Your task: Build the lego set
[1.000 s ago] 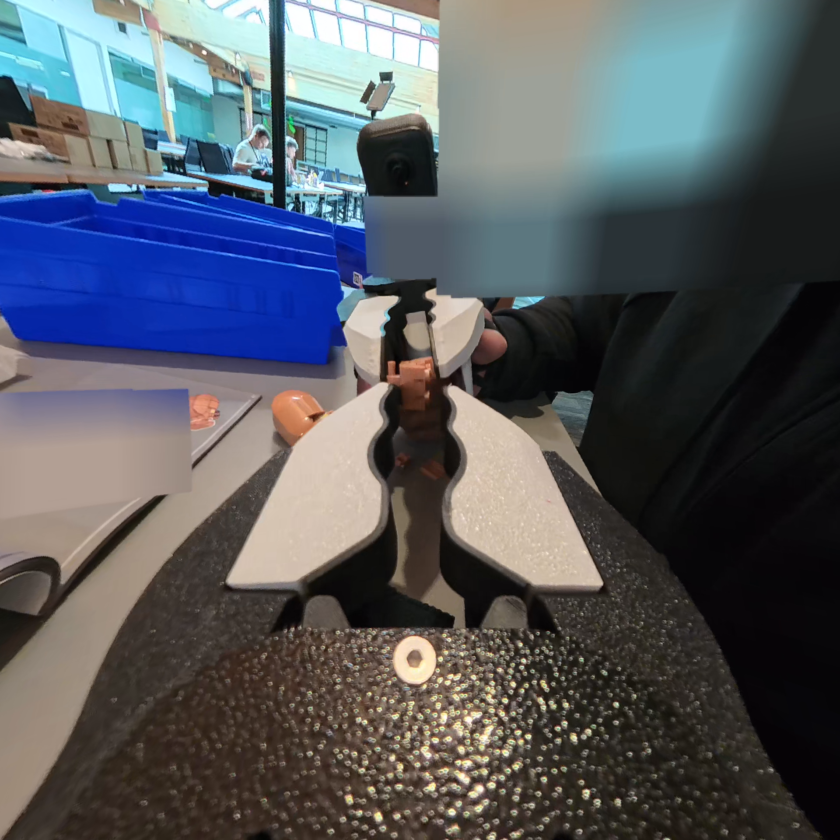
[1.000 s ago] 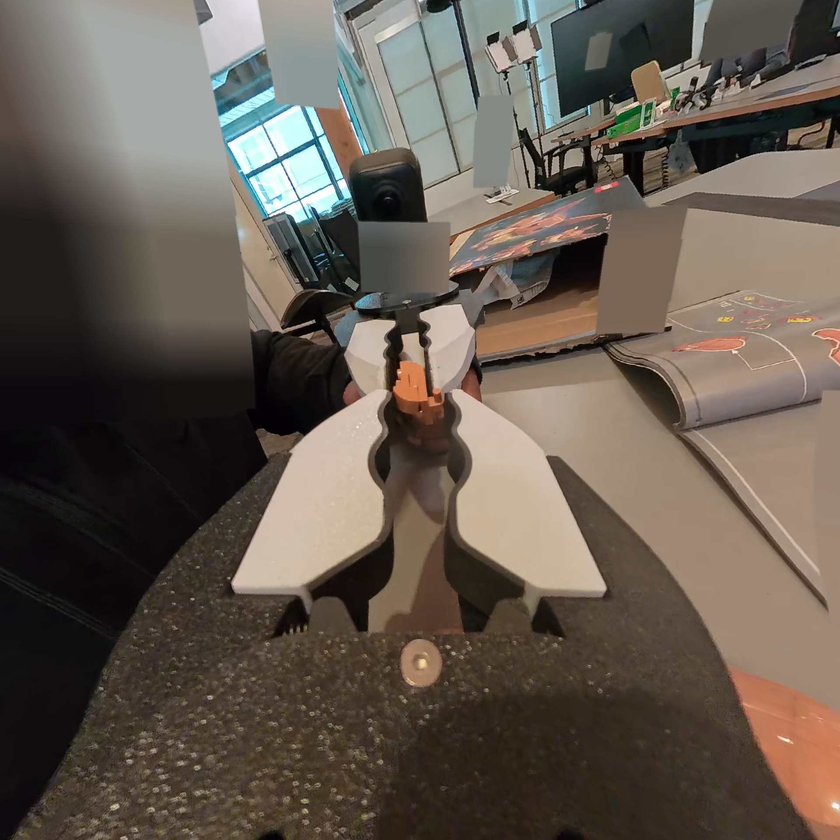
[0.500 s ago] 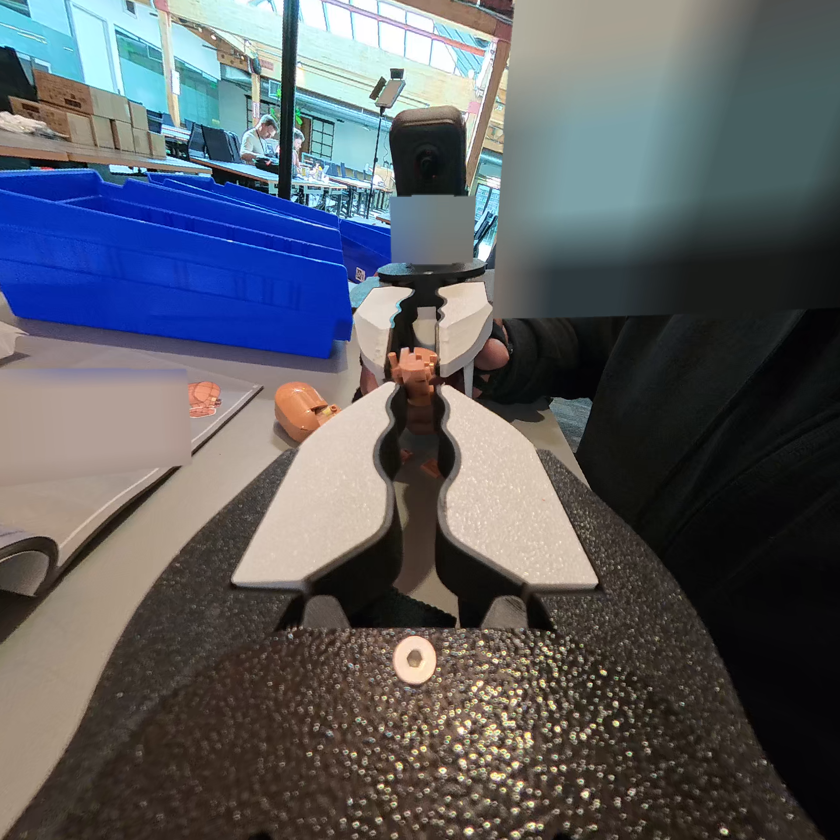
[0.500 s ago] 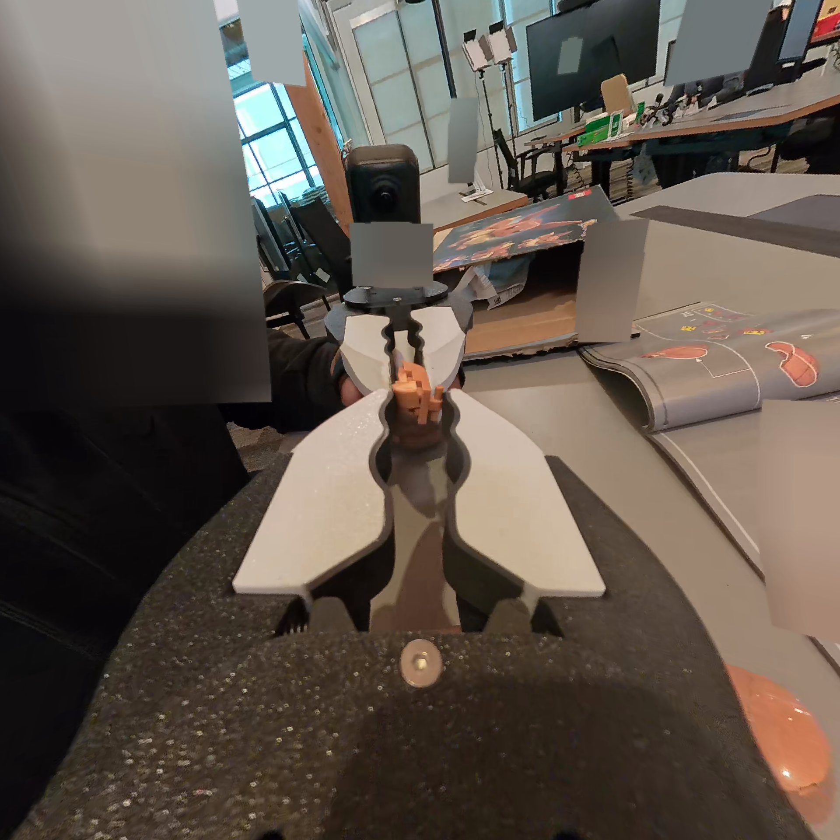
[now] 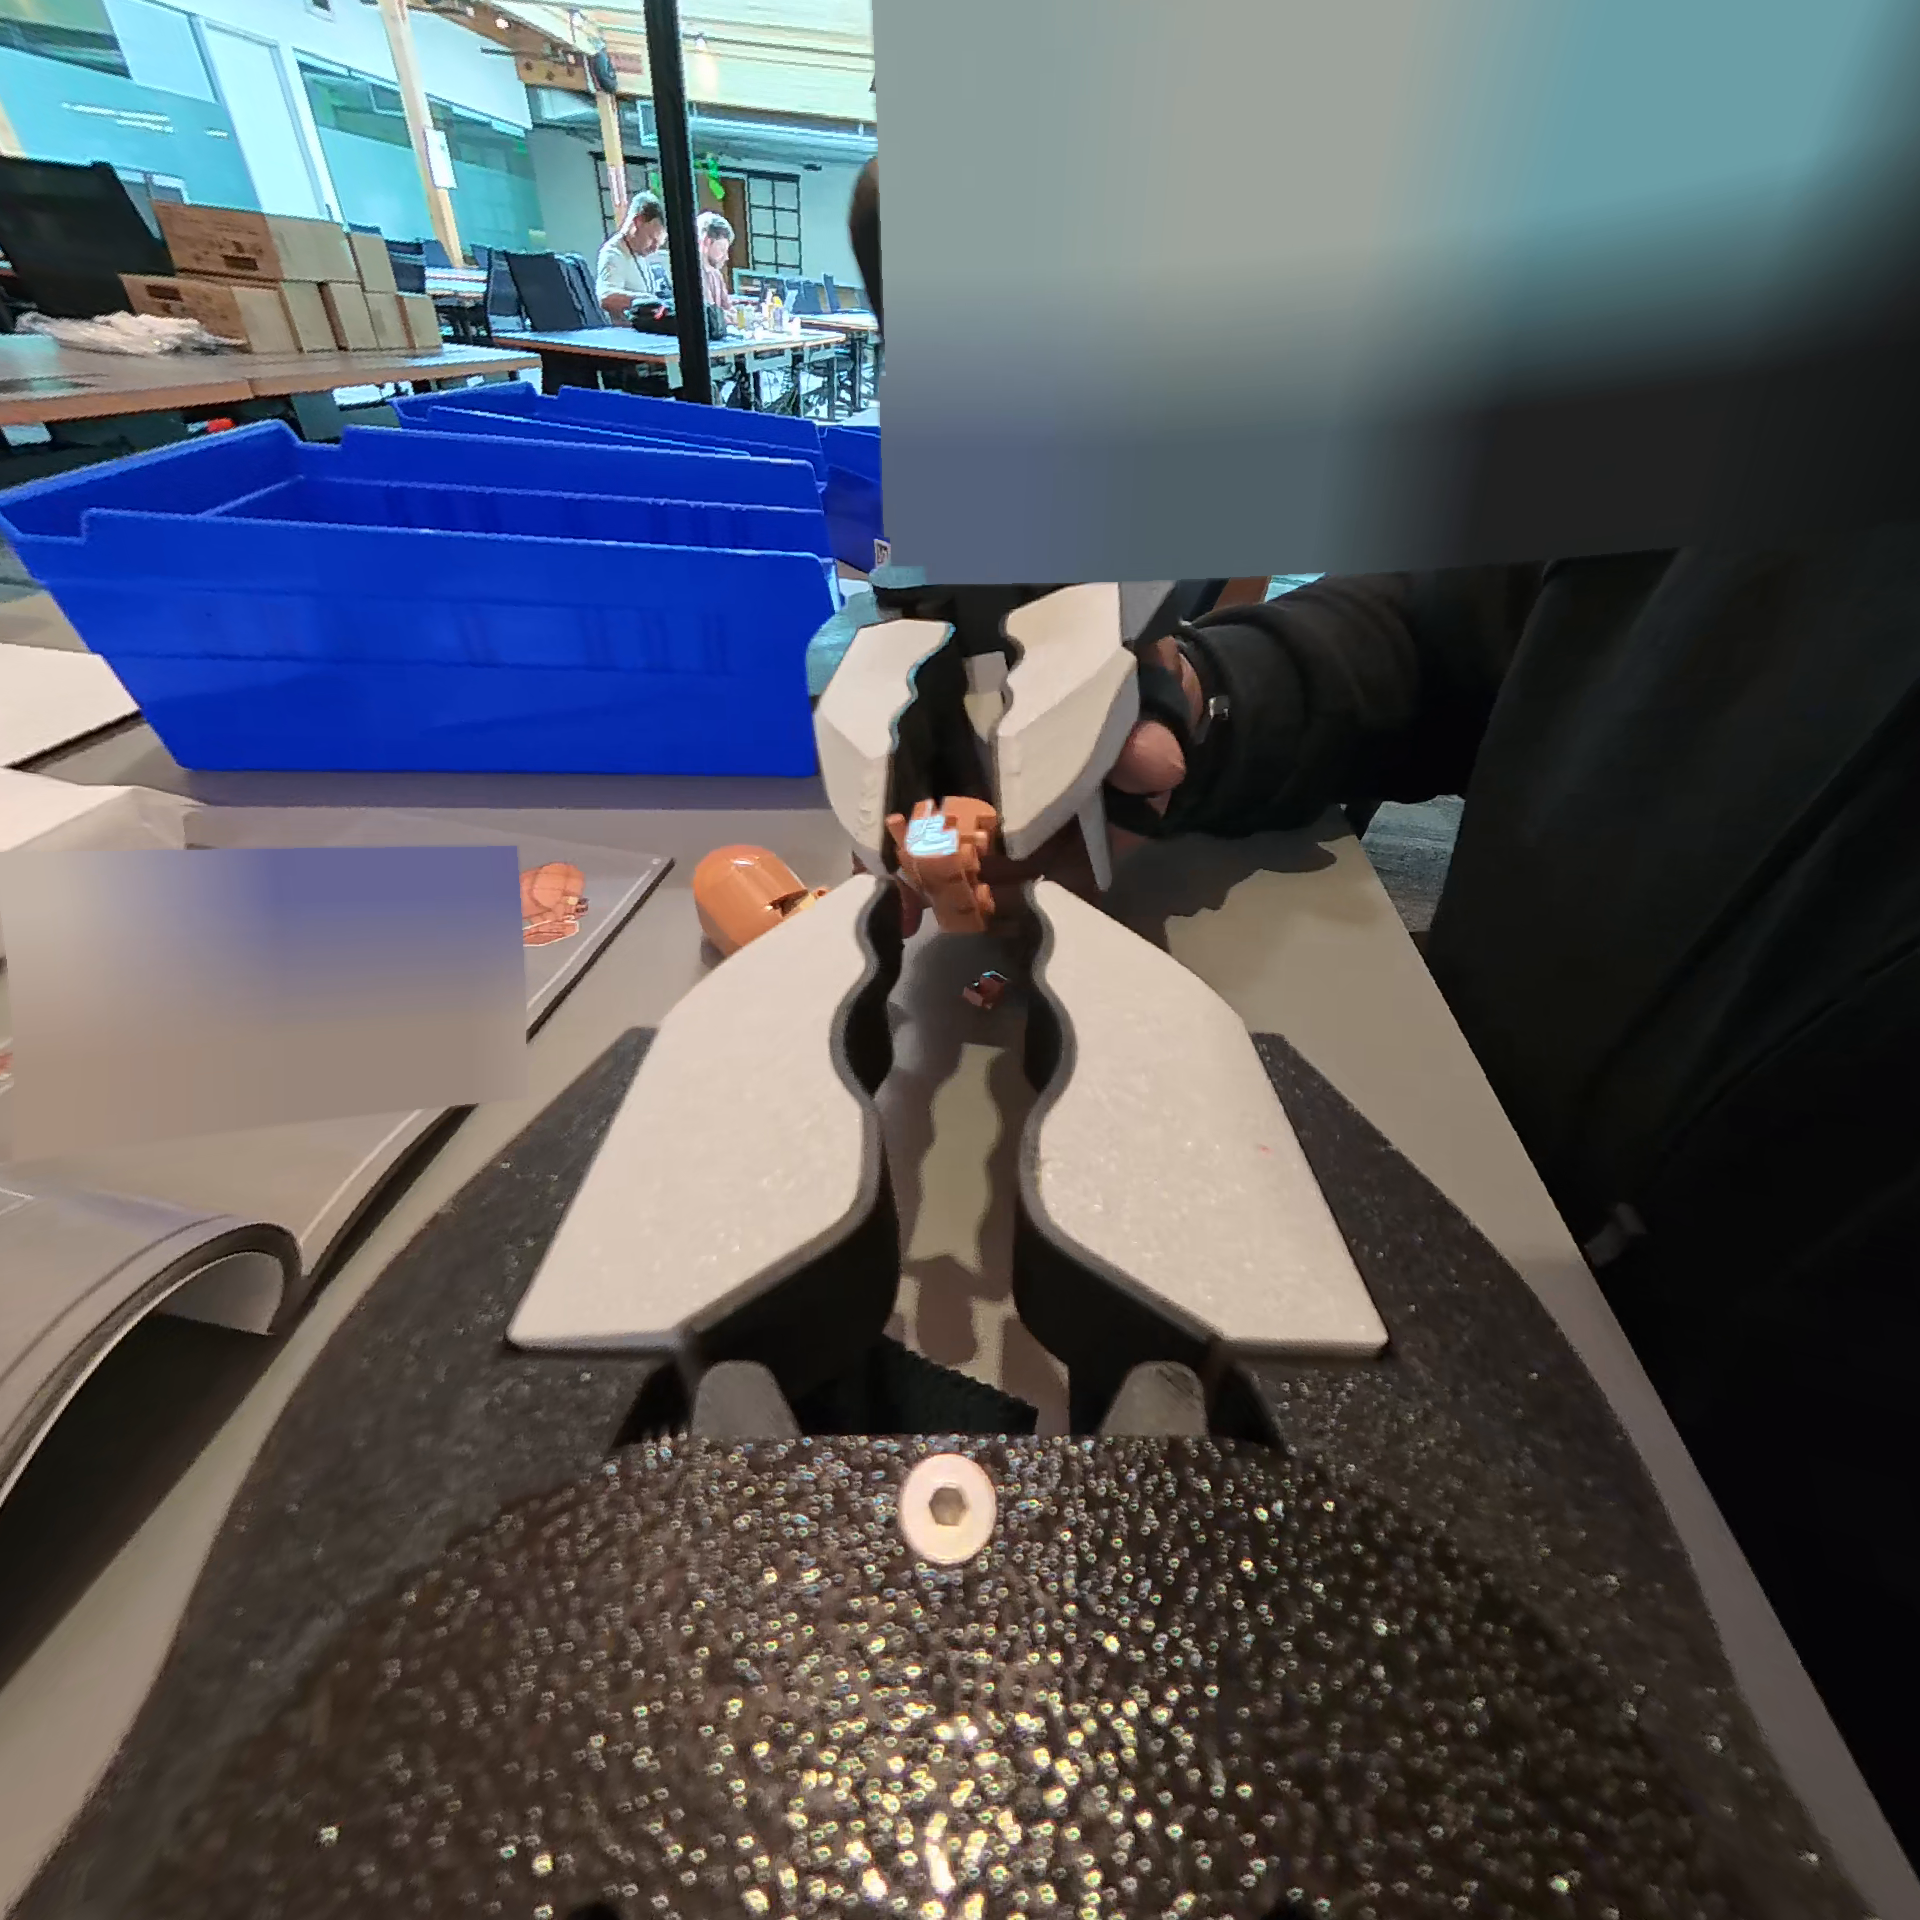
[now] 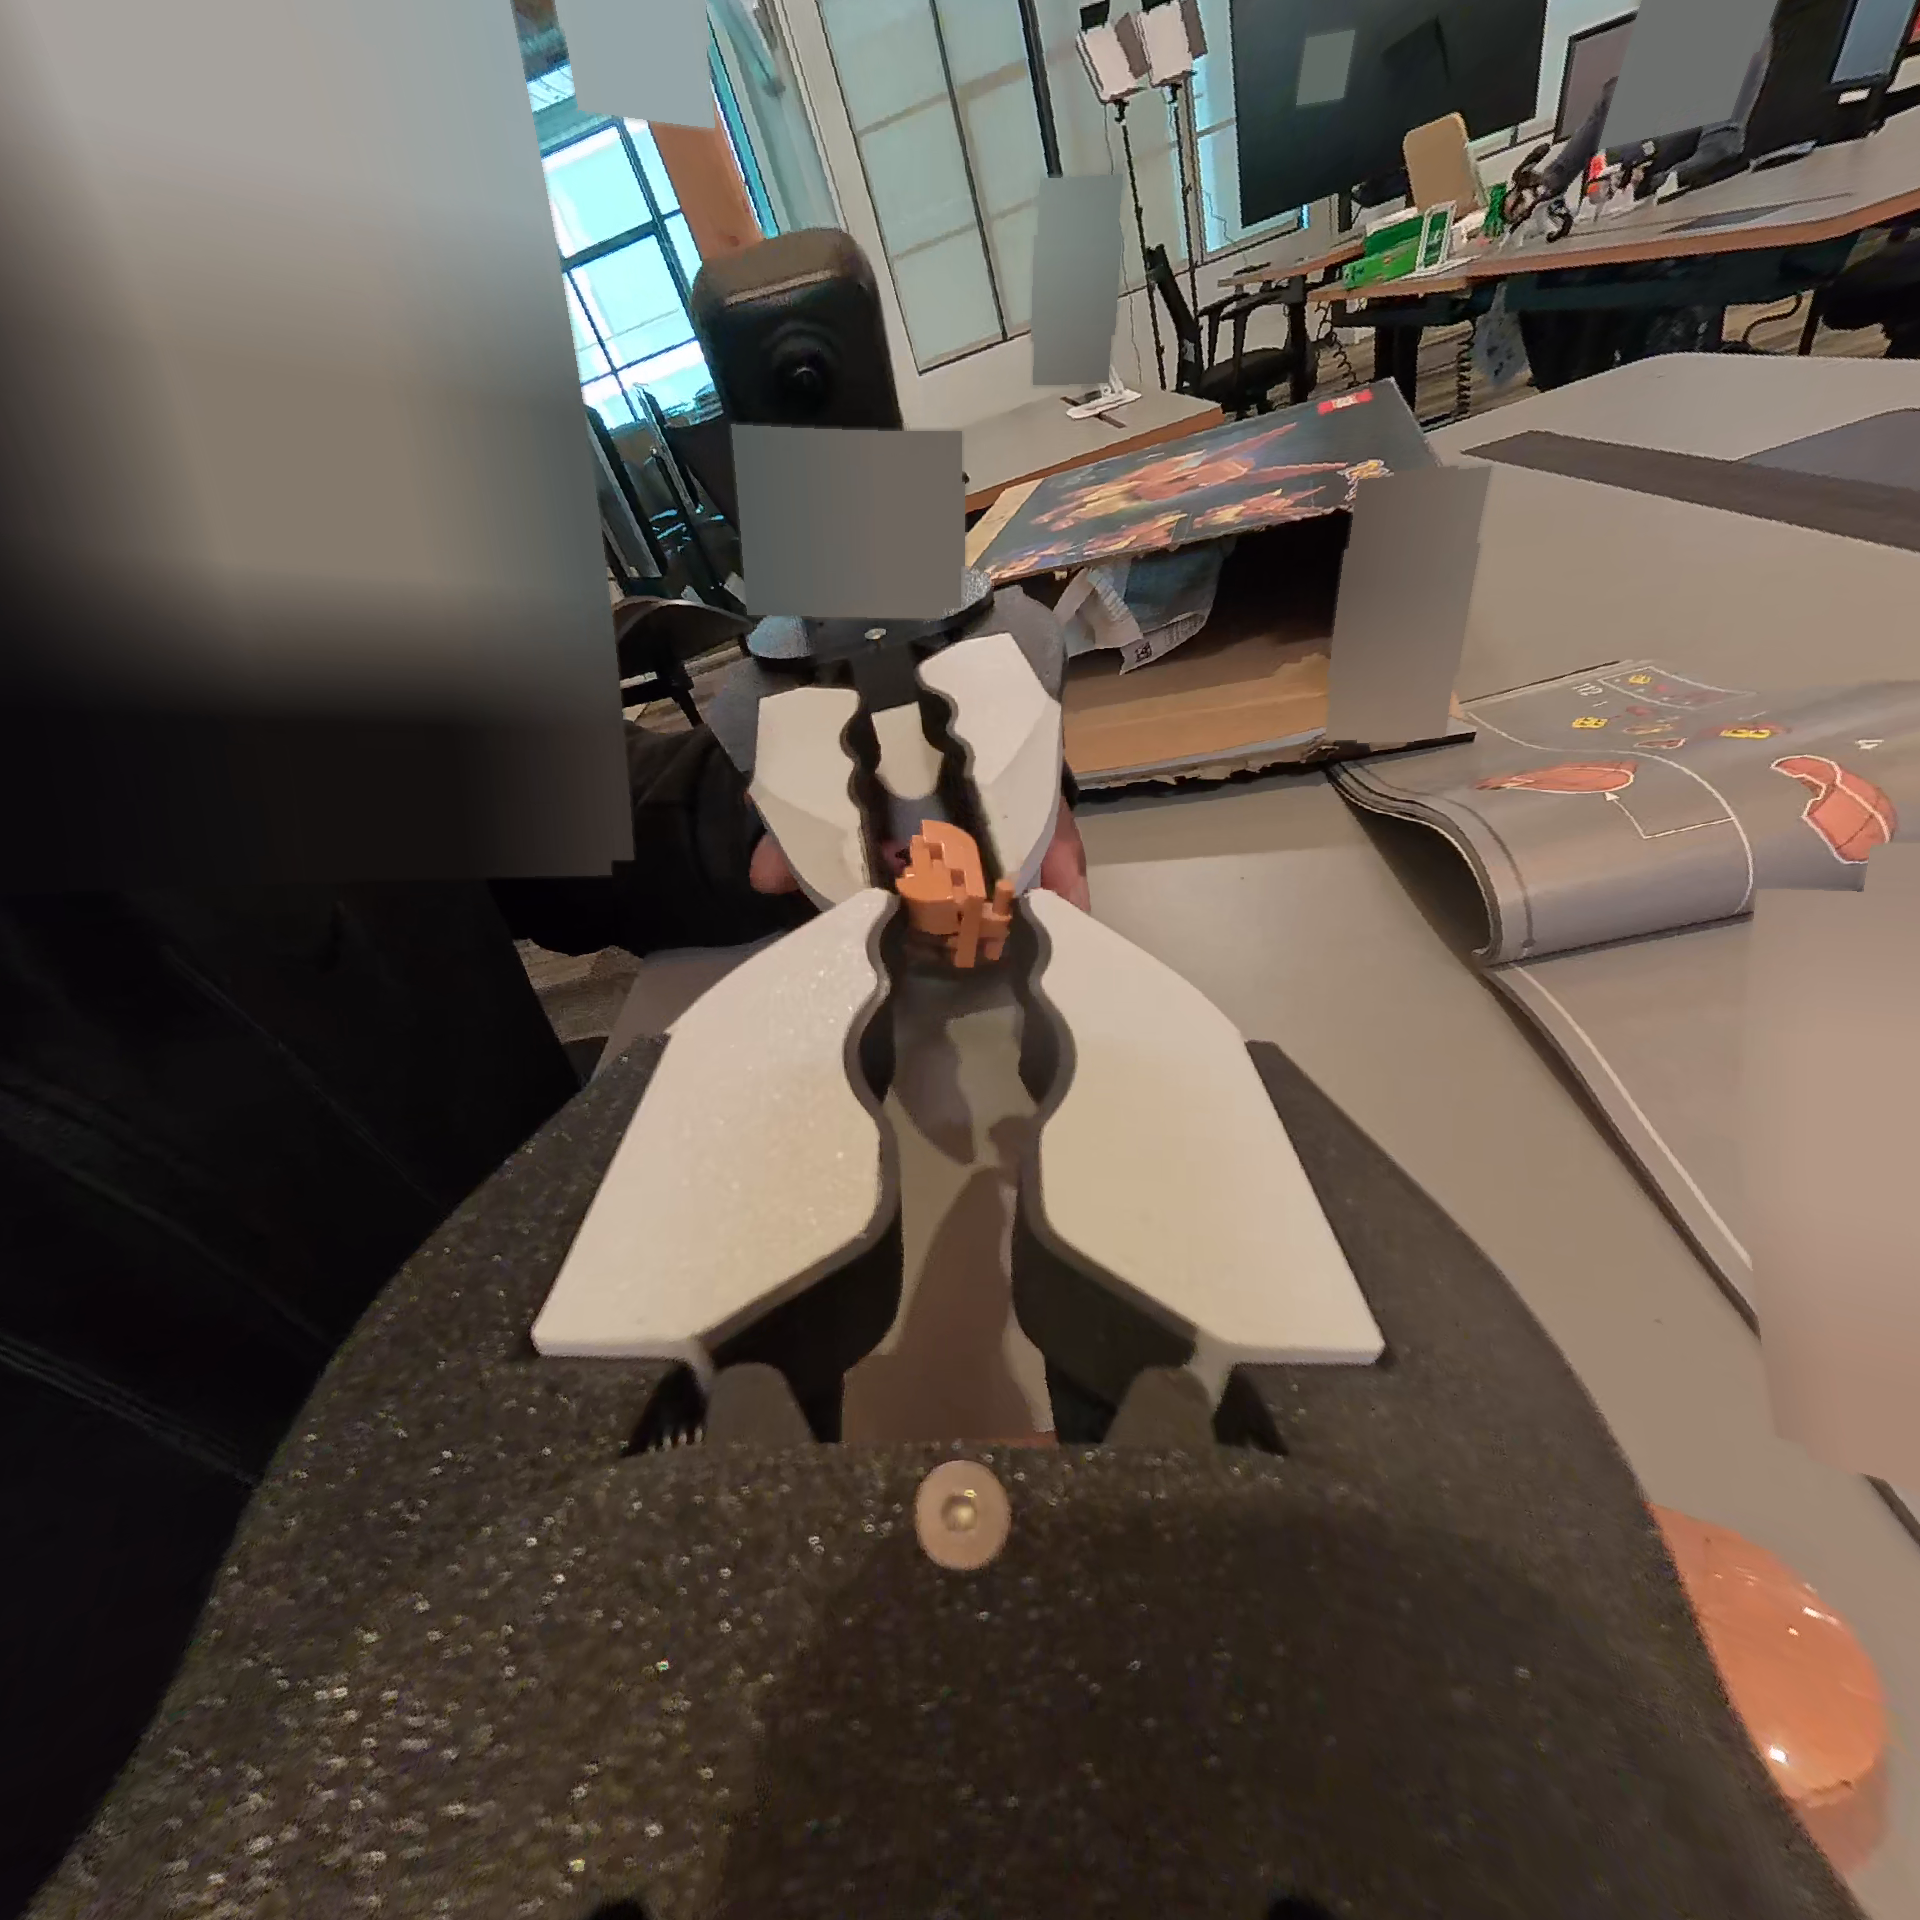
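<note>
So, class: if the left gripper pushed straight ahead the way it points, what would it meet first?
Most likely the small orange lego assembly at the left gripper tips, then the right gripper facing it just behind; exact depth is unclear.

Each claw (image 5: 956,904) has white wavy-edged fingers (image 5: 727,1132), black speckled body, one silver screw (image 5: 947,1504).

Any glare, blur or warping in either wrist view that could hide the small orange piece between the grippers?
Left wrist view: the orange piece is sharp, one bright glint on its top face; the blue bins bow from the wide lens. Right wrist view: the piece is sharp and evenly lit; the booklet curves toward the edge; grey patches cover parts of the background.
</note>
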